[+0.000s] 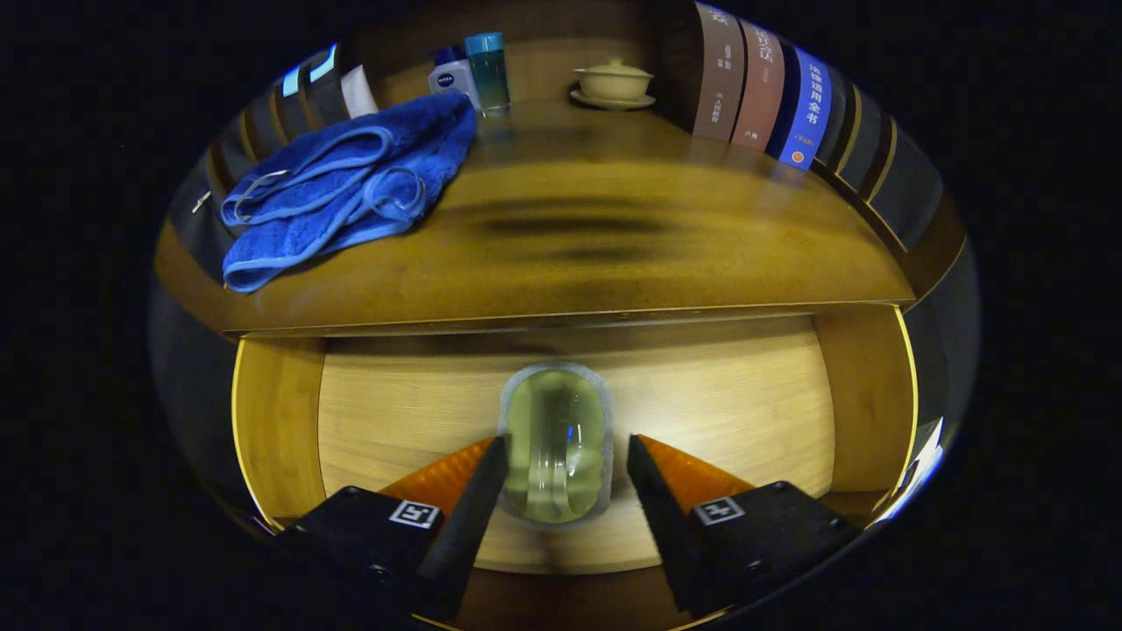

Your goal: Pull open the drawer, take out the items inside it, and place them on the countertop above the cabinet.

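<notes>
Tabletop [561,263], from the left: blue towel [337,188] bunched up, then a white bottle [451,77] and a teal-capped bottle [487,70] at the back, a lidded cup on a saucer [613,85], and a row of books [763,88] standing upright. Below the tabletop edge the drawer [280,421] is pulled open. Clear glass cup [555,445] lies on the drawer floor between the fingers. Gripper [565,460] open; left finger touching or nearly touching the glass, right finger apart from it. Nothing gripped.

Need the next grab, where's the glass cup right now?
The glass cup lies in the open drawer, between the open gripper's fingers.
</notes>
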Available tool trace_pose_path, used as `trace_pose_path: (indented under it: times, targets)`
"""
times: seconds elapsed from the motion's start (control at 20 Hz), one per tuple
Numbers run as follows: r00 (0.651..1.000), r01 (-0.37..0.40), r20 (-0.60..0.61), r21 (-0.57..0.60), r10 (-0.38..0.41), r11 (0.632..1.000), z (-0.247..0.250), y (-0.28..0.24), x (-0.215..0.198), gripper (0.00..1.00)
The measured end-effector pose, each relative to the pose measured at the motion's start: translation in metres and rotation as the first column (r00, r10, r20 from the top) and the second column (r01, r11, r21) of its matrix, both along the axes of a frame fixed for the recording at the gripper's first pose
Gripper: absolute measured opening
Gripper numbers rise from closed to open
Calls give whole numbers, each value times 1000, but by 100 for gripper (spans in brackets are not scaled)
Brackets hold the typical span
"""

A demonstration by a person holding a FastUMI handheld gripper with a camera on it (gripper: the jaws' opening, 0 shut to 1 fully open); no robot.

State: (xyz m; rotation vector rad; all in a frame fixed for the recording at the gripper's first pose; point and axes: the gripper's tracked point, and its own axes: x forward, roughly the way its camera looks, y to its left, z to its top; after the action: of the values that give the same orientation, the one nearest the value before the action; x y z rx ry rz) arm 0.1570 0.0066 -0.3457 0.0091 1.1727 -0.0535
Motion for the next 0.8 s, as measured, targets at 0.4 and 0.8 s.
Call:
trace_pose_path:
  times: [0.4,0.8]
  targets:
    - [999,-21,-30,-14,21,1000,-3,3,0,25]
    - [1000,-11,29,27,11,1000,8,4,-21,14]
